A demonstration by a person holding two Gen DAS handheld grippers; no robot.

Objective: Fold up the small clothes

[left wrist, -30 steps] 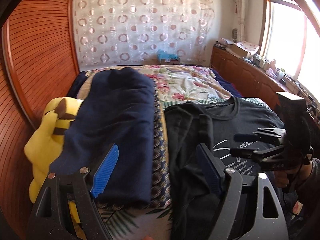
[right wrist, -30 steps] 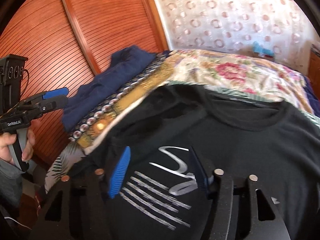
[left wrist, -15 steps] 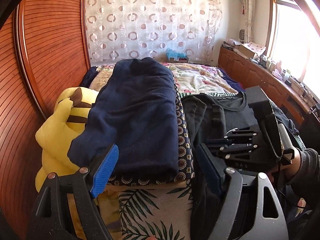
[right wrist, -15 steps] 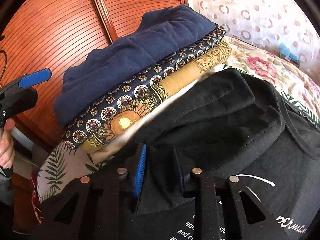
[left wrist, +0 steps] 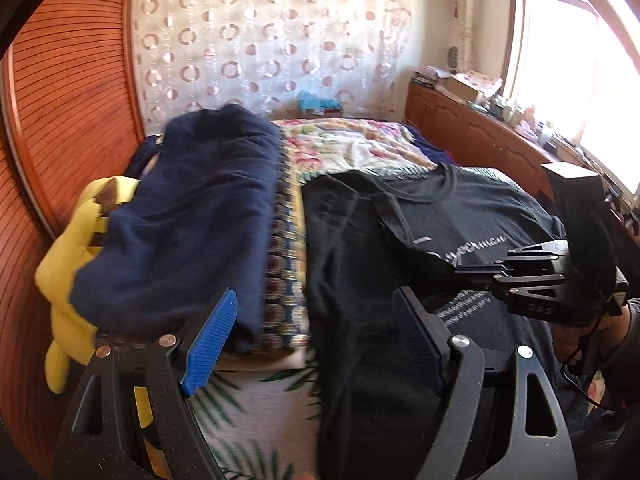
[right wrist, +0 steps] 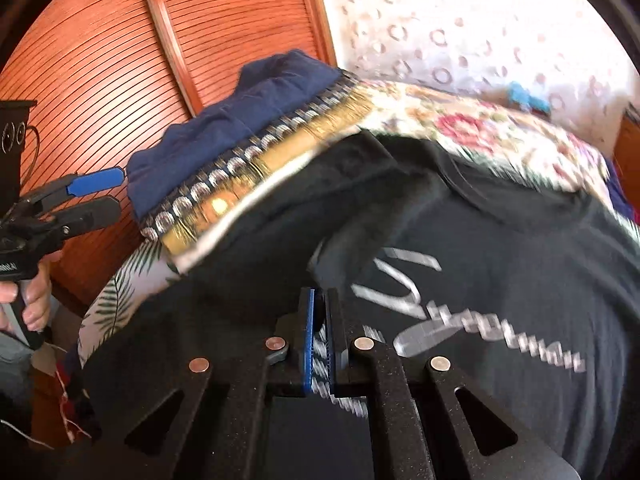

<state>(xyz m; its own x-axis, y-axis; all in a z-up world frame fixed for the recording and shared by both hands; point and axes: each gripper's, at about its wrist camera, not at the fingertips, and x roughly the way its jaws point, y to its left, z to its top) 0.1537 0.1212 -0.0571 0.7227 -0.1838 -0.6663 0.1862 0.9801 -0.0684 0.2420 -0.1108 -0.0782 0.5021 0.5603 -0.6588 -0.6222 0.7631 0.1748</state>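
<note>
Right hand-held gripper [right wrist: 319, 312] newly pinching black t-shirt [right wrist: 500, 248] fold, print blurred; left hand-held gripper [left wrist: 310, 334] spread.

Black T-shirt [left wrist: 480, 216] print blurred, unreadable; "DAS" on right hand-held gripper [left wrist: 460, 274].
</note>
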